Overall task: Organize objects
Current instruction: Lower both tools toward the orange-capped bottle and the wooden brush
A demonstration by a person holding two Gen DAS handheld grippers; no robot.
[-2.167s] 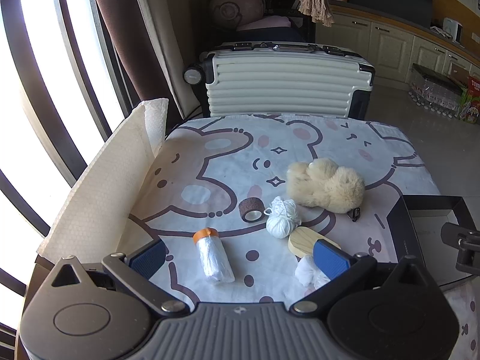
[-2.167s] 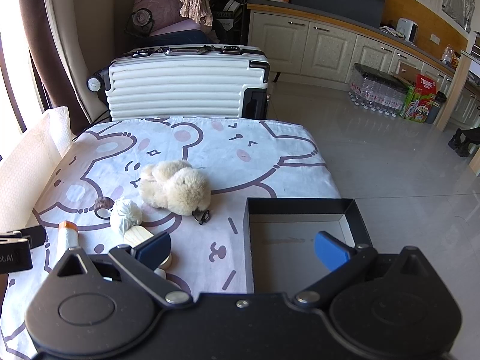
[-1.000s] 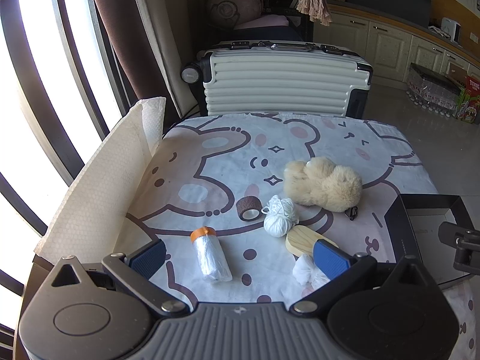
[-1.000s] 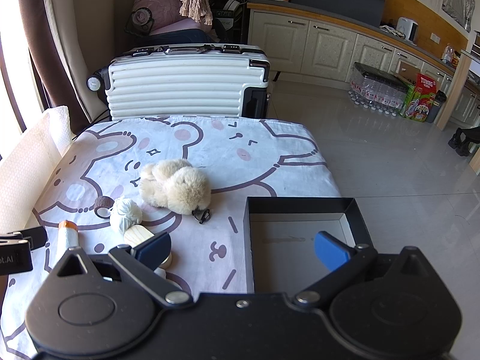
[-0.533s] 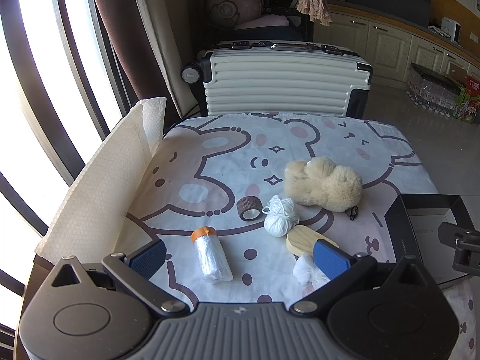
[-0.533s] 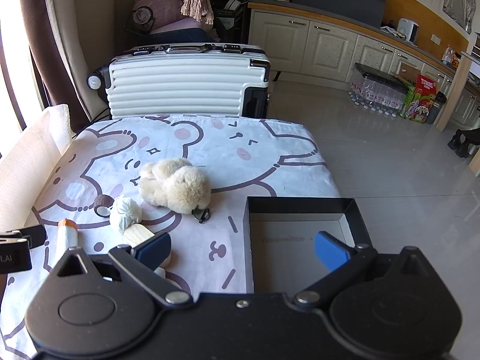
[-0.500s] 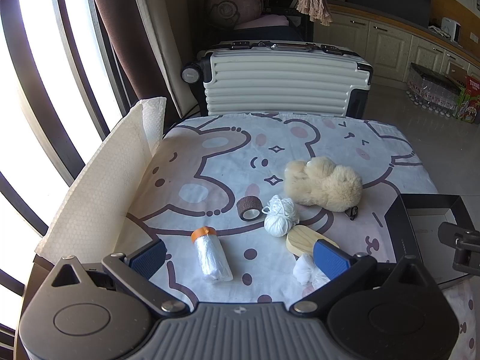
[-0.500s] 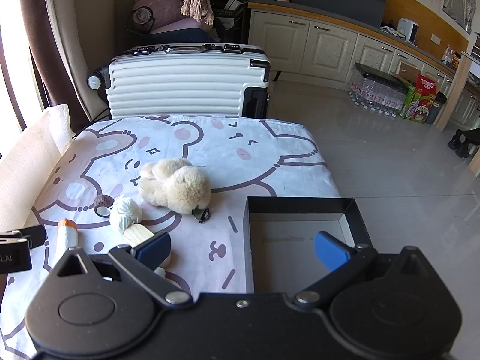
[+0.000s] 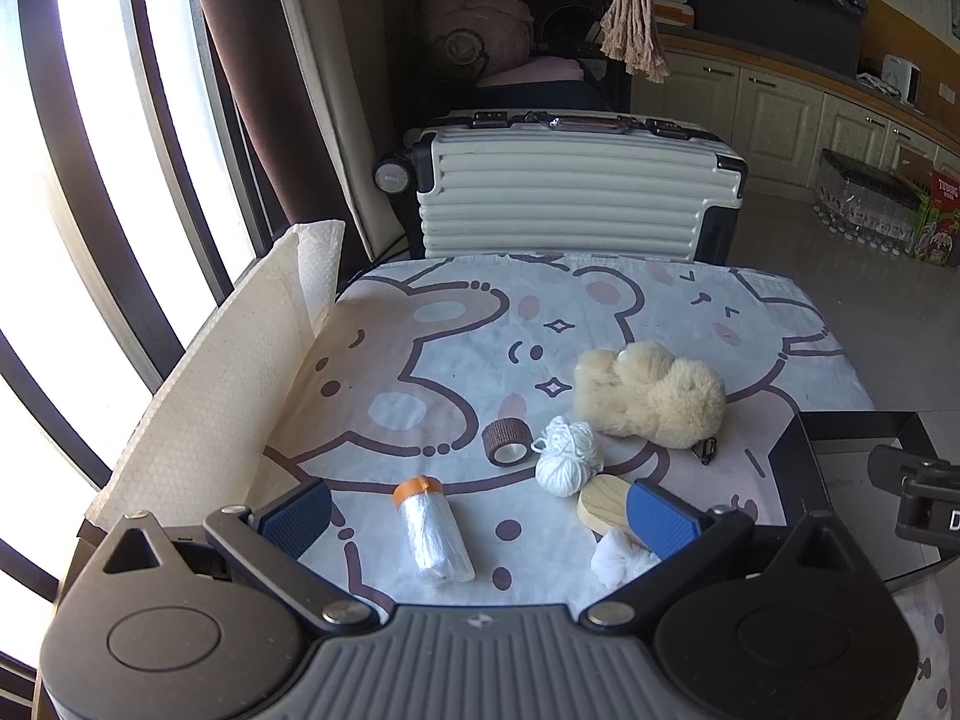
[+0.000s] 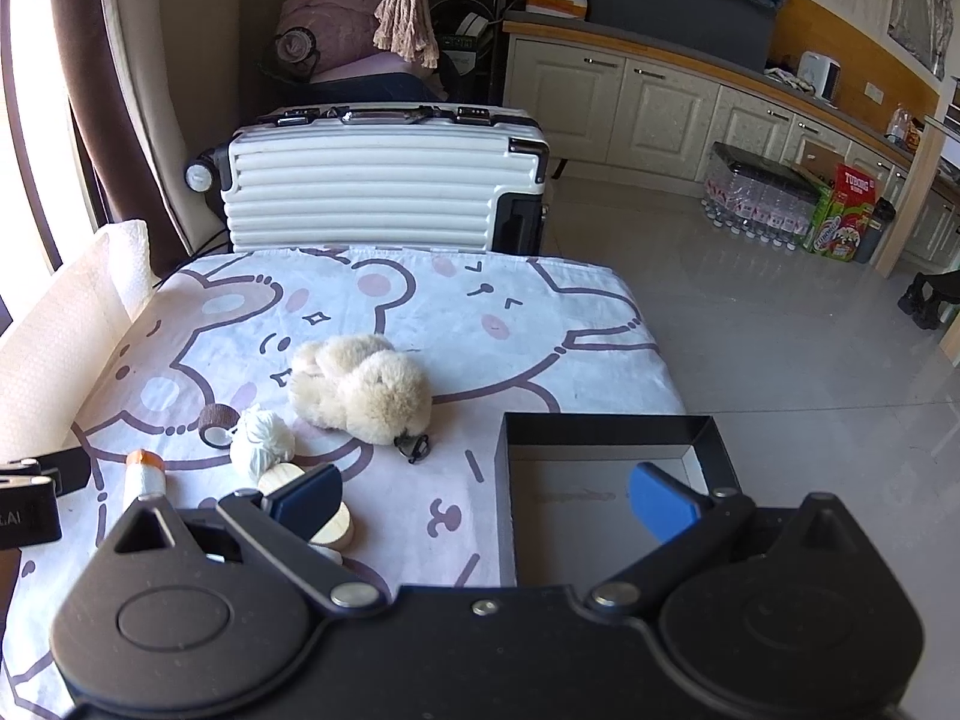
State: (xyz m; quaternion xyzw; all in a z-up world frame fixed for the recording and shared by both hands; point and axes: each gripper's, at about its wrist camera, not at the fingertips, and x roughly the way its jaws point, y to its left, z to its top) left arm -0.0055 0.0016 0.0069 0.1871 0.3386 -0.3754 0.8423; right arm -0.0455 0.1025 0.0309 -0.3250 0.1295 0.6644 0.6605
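Objects lie grouped on my bear-print cloth [image 9: 456,324]: a plush toy [image 9: 651,395], white yarn ball [image 9: 566,463], brown tape roll [image 9: 507,443], wooden disc [image 9: 603,503] and plastic-wrapped roll [image 9: 433,531]. My left gripper [image 9: 480,519] and right gripper [image 10: 486,501] both gape wide, holding nothing, the right above a black box [image 10: 606,429].

Left handheld gripper [image 9: 480,516]: matte black body with two round housings, a grey ribbed centre plate bearing a small logo, triangular cut-outs at the outer corners, silver pivot screws on black linkage arms. Fingers carry blue ribbed rubber pads [image 9: 660,517].

Right handheld gripper [image 10: 483,495]: same black construction with a plain black centre, silver pivot screws, one small centre screw, and blue pads [image 10: 660,501].
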